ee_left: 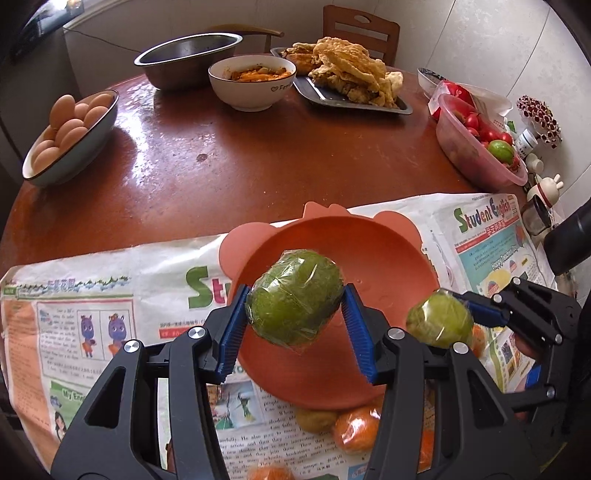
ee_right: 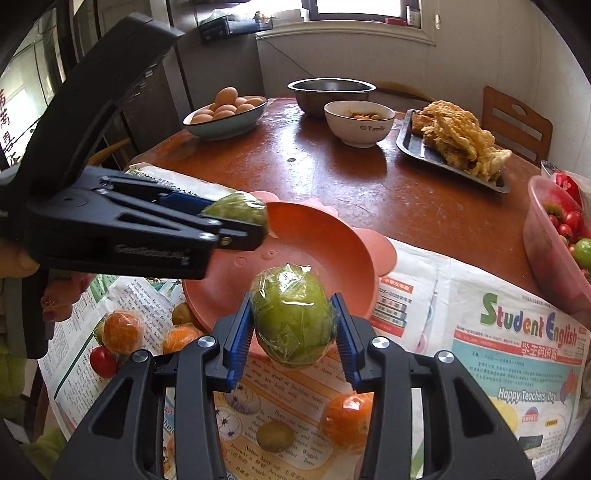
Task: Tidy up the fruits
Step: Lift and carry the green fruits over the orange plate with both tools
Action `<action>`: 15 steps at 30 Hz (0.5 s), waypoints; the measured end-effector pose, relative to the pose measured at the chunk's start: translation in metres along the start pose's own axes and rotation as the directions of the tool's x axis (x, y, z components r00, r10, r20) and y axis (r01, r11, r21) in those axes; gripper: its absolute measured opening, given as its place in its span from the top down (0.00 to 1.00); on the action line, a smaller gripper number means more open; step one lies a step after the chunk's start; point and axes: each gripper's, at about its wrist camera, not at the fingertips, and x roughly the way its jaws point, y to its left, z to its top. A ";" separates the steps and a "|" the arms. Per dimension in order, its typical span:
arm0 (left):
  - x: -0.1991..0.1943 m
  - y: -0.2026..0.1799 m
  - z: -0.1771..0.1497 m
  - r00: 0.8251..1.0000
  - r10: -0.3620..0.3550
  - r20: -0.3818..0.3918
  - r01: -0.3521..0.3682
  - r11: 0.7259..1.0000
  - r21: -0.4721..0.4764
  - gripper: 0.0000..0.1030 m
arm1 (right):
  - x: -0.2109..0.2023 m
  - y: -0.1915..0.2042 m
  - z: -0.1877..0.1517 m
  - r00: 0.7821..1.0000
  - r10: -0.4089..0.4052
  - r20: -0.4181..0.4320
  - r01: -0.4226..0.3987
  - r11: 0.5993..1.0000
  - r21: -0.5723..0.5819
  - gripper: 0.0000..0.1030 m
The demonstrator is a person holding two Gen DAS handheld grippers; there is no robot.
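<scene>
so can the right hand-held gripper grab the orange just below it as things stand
Probably not yet: the right hand-held gripper is shut on a wrapped green fruit. The orange lies uncovered on the newspaper, so it must unload first.

Home dining room. Beyond the jaws, a round wooden table (ee_left: 229,162) carries a bowl of eggs (ee_left: 70,136), a steel basin (ee_left: 188,59), a soup bowl (ee_left: 252,83) and a tray of fried food (ee_left: 351,79). Newspaper (ee_left: 92,317) covers the near edge under the jaws. Chairs (ee_left: 360,31) and a window (ee_right: 354,7) stand behind.
</scene>
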 end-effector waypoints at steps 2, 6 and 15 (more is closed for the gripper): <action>0.004 -0.001 0.003 1.000 -0.007 -0.006 0.007 1.000 0.000 0.59 | 0.004 0.000 0.002 1.000 0.001 -0.004 -0.001 1.000 -0.004 0.61; 0.011 -0.002 0.006 1.000 -0.020 -0.016 0.020 1.000 -0.002 0.59 | 0.012 0.000 0.005 1.000 0.008 -0.019 -0.008 1.000 -0.017 0.61; 0.025 0.004 0.006 0.998 -0.039 -0.038 0.038 0.999 -0.026 0.59 | 0.028 -0.004 0.001 0.999 0.011 -0.051 -0.012 1.000 -0.012 0.61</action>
